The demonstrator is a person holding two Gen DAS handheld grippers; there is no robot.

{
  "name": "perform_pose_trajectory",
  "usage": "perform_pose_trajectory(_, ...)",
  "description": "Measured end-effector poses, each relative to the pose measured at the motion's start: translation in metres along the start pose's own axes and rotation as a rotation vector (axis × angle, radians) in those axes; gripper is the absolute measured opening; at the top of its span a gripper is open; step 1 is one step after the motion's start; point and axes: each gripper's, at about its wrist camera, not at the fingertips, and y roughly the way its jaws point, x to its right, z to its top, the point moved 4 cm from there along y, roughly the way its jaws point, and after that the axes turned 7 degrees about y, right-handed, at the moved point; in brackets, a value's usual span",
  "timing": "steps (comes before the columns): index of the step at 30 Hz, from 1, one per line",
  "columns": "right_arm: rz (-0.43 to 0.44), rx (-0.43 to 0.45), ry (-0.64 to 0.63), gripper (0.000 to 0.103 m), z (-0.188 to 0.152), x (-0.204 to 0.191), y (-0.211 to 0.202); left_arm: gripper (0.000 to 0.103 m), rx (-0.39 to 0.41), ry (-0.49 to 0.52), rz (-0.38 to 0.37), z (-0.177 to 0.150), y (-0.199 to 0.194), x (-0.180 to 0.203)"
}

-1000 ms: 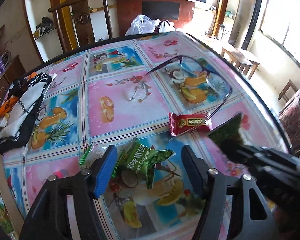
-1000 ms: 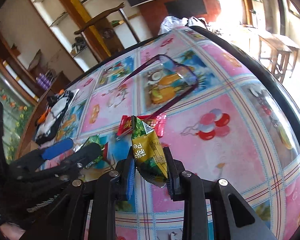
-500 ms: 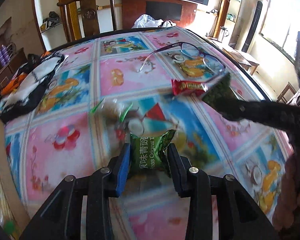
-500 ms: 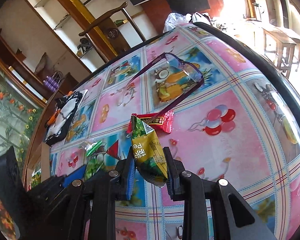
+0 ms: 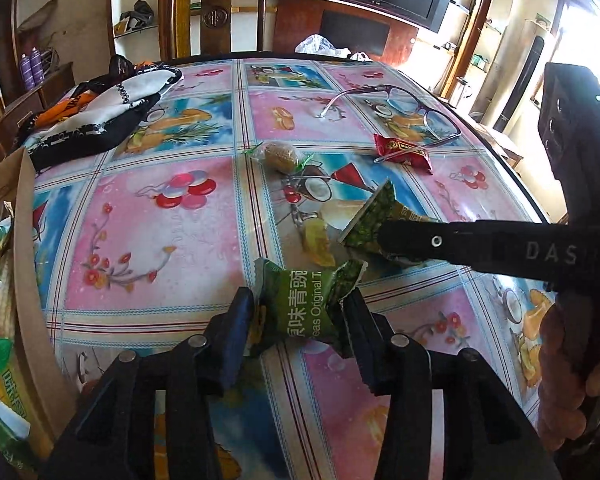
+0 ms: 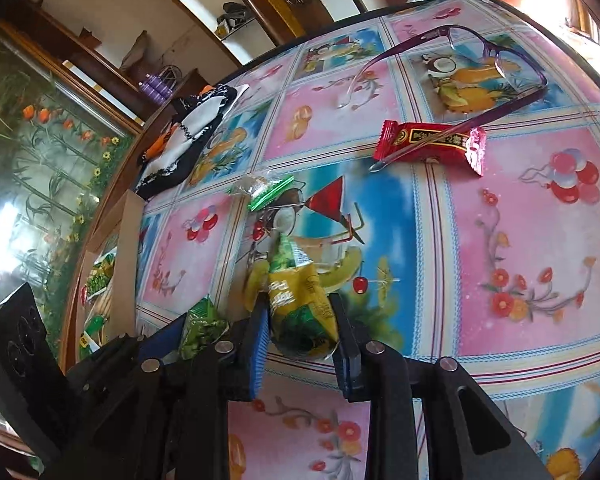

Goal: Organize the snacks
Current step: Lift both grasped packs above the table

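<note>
My left gripper (image 5: 300, 314) has a green pea packet (image 5: 306, 312) between its pads, off the tablecloth. Its jaws are opening, but the pads still touch the wrapper. My right gripper (image 6: 300, 332) pinches a yellow-green pea packet (image 6: 300, 300), and its jaws are also starting to open. That packet (image 5: 380, 216) hangs just right of the left gripper. A red snack bar (image 6: 428, 146) lies under one arm of the glasses. A clear-wrapped round snack (image 5: 280, 156) lies mid-table.
A cardboard box (image 5: 24, 240) with green packets inside stands at the table's left edge. Purple glasses (image 5: 412, 112) lie far right. A black and white cloth (image 5: 100, 112) lies far left. A wooden chair (image 5: 216, 12) stands behind the table. A hand (image 5: 568, 368) grips the right tool.
My left gripper closed on the green pea packet on the table and carried it back toward the near left. My right gripper followed leftward and lower with its packet.
</note>
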Motion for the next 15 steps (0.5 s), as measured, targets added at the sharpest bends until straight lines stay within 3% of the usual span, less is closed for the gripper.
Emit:
perform_pose_trajectory(2,-0.028,0.016,0.000,0.045,0.000,0.001,-0.005,0.042,0.004,-0.021,-0.009,0.000,-0.002,-0.004)
perform_pose_trajectory(11,-0.094,0.066,-0.034,0.049,0.005,0.003,-0.016,0.038,0.020,-0.036,-0.003,0.001,-0.005,-0.008)
perform_pose_trajectory(15,-0.081,0.087,-0.087,0.062,0.002,-0.008,-0.020,0.038,0.024,-0.024,0.008,0.001,-0.006,-0.007)
